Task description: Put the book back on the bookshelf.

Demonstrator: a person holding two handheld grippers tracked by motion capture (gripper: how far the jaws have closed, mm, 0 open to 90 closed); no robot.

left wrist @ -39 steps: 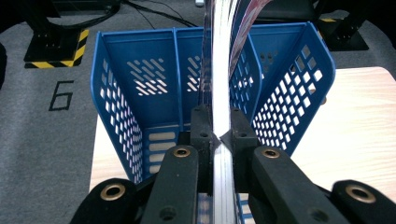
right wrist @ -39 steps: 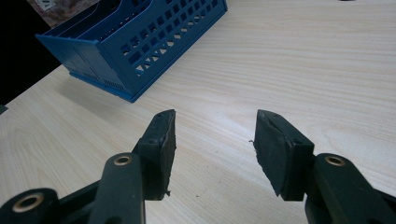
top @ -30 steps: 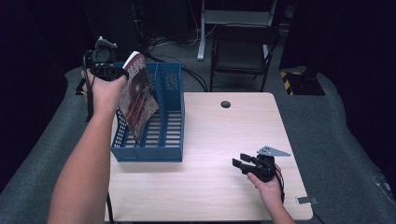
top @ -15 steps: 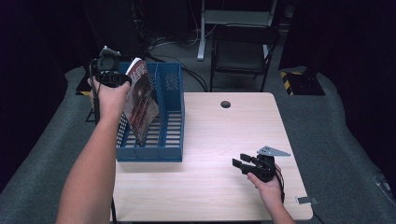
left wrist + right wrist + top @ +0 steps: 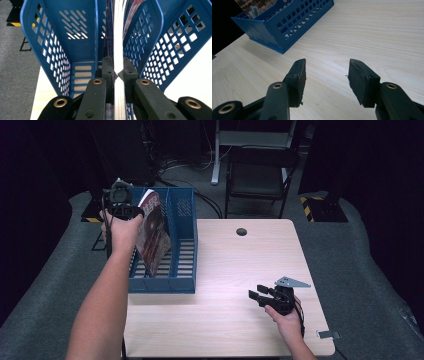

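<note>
High view — a light wooden table (image 5: 235,270) fills the centre of the frame. On its left edge stands a blue perforated file rack (image 5: 172,245) with upright dividers. At upper left the left gripper (image 5: 134,212), in the person's left hand (image 5: 121,227), pinches the top edge of a magazine (image 5: 152,232) with a reddish cover; the magazine stands tilted in the rack's left compartment, its lower edge down among the slats. At lower right the right gripper (image 5: 256,292) rests low over bare tabletop, jaws spread and nothing between them, well apart from the rack. A folding chair (image 5: 260,175) stands on the floor beyond the table, top centre.

Left gripper view — the left gripper (image 5: 117,72), bottom centre, has its jaws pressed on the magazine (image 5: 118,37), seen edge-on as a thin pale strip running up the middle. Blue rack walls (image 5: 50,50) rise on either side.

Right gripper view — the right gripper (image 5: 327,72) shows both jaws wide apart over the wood grain of the table (image 5: 374,32), holding nothing. The file rack (image 5: 287,27) sits at upper left, a corner of the magazine (image 5: 253,7) visible inside it.
</note>
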